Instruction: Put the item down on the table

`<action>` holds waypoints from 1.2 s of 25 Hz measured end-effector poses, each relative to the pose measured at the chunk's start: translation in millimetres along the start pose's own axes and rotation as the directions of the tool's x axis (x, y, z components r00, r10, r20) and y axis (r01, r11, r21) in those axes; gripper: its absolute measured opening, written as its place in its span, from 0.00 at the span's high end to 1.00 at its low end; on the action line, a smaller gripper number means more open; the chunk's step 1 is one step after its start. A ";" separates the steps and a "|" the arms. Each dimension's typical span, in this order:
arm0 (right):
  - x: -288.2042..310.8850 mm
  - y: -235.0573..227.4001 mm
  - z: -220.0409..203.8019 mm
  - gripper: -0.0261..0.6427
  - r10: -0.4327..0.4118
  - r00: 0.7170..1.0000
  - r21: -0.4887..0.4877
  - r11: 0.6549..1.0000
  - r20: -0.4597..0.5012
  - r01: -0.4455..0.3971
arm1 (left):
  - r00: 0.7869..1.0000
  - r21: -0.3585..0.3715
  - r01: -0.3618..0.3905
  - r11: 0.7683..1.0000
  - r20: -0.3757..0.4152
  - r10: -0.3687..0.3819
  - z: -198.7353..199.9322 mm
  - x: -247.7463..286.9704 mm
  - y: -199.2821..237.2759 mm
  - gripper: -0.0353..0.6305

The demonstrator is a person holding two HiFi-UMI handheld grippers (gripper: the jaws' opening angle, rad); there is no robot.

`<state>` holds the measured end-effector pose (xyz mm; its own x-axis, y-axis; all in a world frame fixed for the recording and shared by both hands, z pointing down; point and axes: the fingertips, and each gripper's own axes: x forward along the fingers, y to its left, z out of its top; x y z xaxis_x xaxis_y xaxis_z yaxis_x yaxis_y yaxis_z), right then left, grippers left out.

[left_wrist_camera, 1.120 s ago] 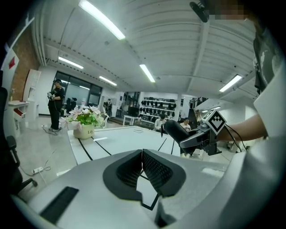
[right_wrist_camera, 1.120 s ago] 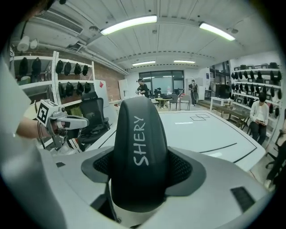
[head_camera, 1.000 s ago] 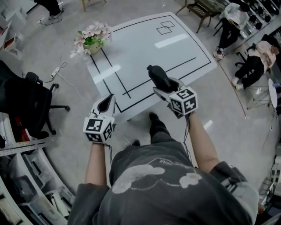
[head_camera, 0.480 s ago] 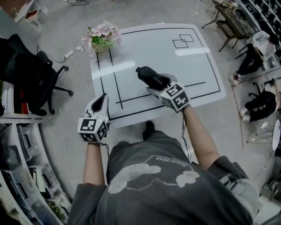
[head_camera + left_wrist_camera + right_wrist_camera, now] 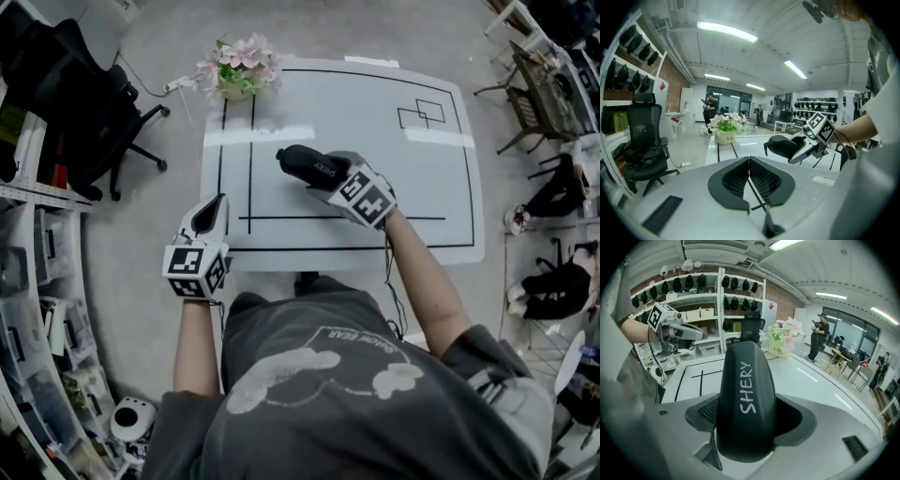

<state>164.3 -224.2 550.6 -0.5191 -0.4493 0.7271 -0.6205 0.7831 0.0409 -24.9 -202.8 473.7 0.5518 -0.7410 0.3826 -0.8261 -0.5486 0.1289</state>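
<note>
A black, rounded, elongated item [image 5: 302, 164] with white "SHERY" lettering [image 5: 746, 389] sits between the jaws of my right gripper [image 5: 323, 178], which is shut on it. It hangs above the left middle of the white table [image 5: 394, 178], tip pointing left. The left gripper view shows the item [image 5: 782, 146] held a little above the tabletop. My left gripper [image 5: 216, 204] is shut with nothing in it, its pads [image 5: 749, 172] meeting. It hovers by the table's near left corner.
A pot of pink flowers [image 5: 239, 70] stands at the table's far left corner. Black lines [image 5: 251, 159] mark the tabletop into boxes. A black office chair [image 5: 89, 94] stands left of the table, with shelves [image 5: 37, 309] beyond it. People sit at the right [image 5: 553, 281].
The view has swung round so the table now lies square in front. The right gripper with the black item has moved farther in over the table. The left gripper stays shut by the near left corner.
</note>
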 end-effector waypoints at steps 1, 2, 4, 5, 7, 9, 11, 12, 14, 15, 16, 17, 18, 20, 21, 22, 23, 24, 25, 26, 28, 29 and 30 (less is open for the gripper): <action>4.5 -1.1 0.4 0.47 0.013 1.000 -0.018 1.000 -0.006 -0.013 | 1.000 -0.002 -0.012 1.000 0.000 0.012 -0.6 0.4 -0.1 0.94; 9.0 -1.9 0.7 0.47 0.025 1.000 -0.034 0.999 -0.012 -0.026 | 1.000 -0.002 -0.024 1.000 0.000 0.024 -1.3 0.8 -0.2 0.94; 17.4 -2.5 1.7 0.47 0.049 0.998 -0.063 0.997 -0.024 -0.051 | 0.999 -0.003 -0.045 0.999 -0.001 0.045 -2.3 1.3 0.2 0.94; 20.9 -2.1 2.1 0.47 0.063 0.998 -0.077 0.995 -0.032 -0.065 | 0.998 -0.004 -0.055 0.998 0.000 0.055 -2.4 1.5 0.6 0.94; 26.7 0.1 1.5 0.47 0.092 0.994 -0.104 0.990 -0.052 -0.097 | 0.997 -0.007 -0.074 0.997 0.000 0.074 -2.1 1.4 1.6 0.94; 31.5 1.9 0.2 0.47 0.113 0.991 -0.134 0.984 -0.073 -0.122 | 0.996 -0.011 -0.091 0.996 0.001 0.091 -1.9 1.2 2.6 0.94; 36.2 1.0 -0.5 0.47 0.115 0.989 -0.162 0.978 -0.089 -0.128 | 0.995 -0.016 -0.105 0.994 0.001 0.105 -2.3 1.0 4.0 0.94; 38.4 -0.6 -0.7 0.47 0.108 0.990 -0.173 0.977 -0.095 -0.124 | 0.994 -0.018 -0.111 0.994 0.002 0.111 -2.8 0.9 4.8 0.94; 42.1 -5.3 -1.5 0.47 0.086 0.990 -0.191 0.976 -0.107 -0.106 | 0.992 -0.024 -0.123 0.992 0.003 0.123 -4.2 0.8 5.7 0.94; 43.5 -7.4 -2.5 0.47 0.076 0.990 -0.202 0.974 -0.117 -0.099 | 0.992 -0.027 -0.127 0.992 0.005 0.127 -4.7 0.8 5.6 0.94; 44.7 -8.9 -3.4 0.47 0.068 0.989 -0.217 0.972 -0.127 -0.095 | 0.991 -0.030 -0.130 0.991 0.006 0.130 -5.3 0.9 5.4 0.94; 45.9 -9.8 -4.1 0.47 0.062 0.989 -0.231 0.968 -0.137 -0.093 | 0.991 -0.032 -0.132 0.991 0.007 0.132 -5.9 1.1 5.0 0.94; 47.1 -10.6 -4.6 0.47 0.055 0.988 -0.244 0.966 -0.145 -0.089 | 0.991 -0.033 -0.133 0.991 0.007 0.133 -6.6 1.5 4.6 0.94; 49.4 -13.1 -4.9 0.46 0.034 0.988 -0.259 0.963 -0.152 -0.073 | 0.991 -0.032 -0.131 0.991 0.005 0.131 -8.0 2.9 3.6 0.94; 50.3 -14.1 -5.1 0.46 0.025 0.988 -0.264 0.962 -0.154 -0.066 | 0.992 -0.030 -0.129 0.991 0.004 0.130 -8.3 3.4 3.2 0.94; 51.0 -14.5 -5.5 0.46 0.019 0.987 -0.268 0.962 -0.157 -0.061 | 0.992 -0.029 -0.128 0.991 0.003 0.128 -8.1 3.6 3.0 0.94; 51.7 -14.6 -5.8 0.46 0.014 0.987 -0.271 0.961 -0.159 -0.057 | 0.992 -0.027 -0.128 0.991 0.004 0.128 -7.4 3.5 3.3 0.94; 52.2 -14.5 -5.9 0.46 0.009 0.987 -0.275 0.960 -0.162 -0.054 | 0.992 -0.025 -0.129 0.991 0.005 0.129 -6.4 3.1 4.1 0.94; 52.4 -14.4 -5.9 0.45 0.005 0.986 -0.277 0.959 -0.164 -0.051 | 0.991 -0.024 -0.130 0.991 0.006 0.130 -5.3 2.4 5.1 0.94; 52.3 -14.5 -5.7 0.45 0.001 0.987 -0.277 0.960 -0.164 -0.047 | 0.991 -0.022 -0.131 0.991 0.007 0.131 -4.2 1.7 6.2 0.94; 51.5 -15.5 -6.3 0.45 -0.007 0.987 -0.267 0.963 -0.159 -0.036 | 0.991 -0.022 -0.131 0.991 0.010 0.132 -2.9 0.7 7.6 0.94; 51.0 -16.0 -7.2 0.45 -0.010 0.987 -0.258 0.966 -0.158 -0.031 | 0.991 -0.022 -0.130 0.991 0.011 0.130 -2.9 0.5 7.8 0.94; 50.3 -16.3 -8.5 0.45 -0.010 0.987 -0.250 0.968 -0.158 -0.030 | 0.992 -0.021 -0.127 0.992 0.011 0.128 -3.1 0.5 7.6 0.94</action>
<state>153.3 -255.8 592.3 -0.4135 -0.3839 0.8256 -0.4383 0.8787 0.1891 -31.2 -206.1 477.7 0.4430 -0.8091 0.3862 -0.8919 -0.4414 0.0984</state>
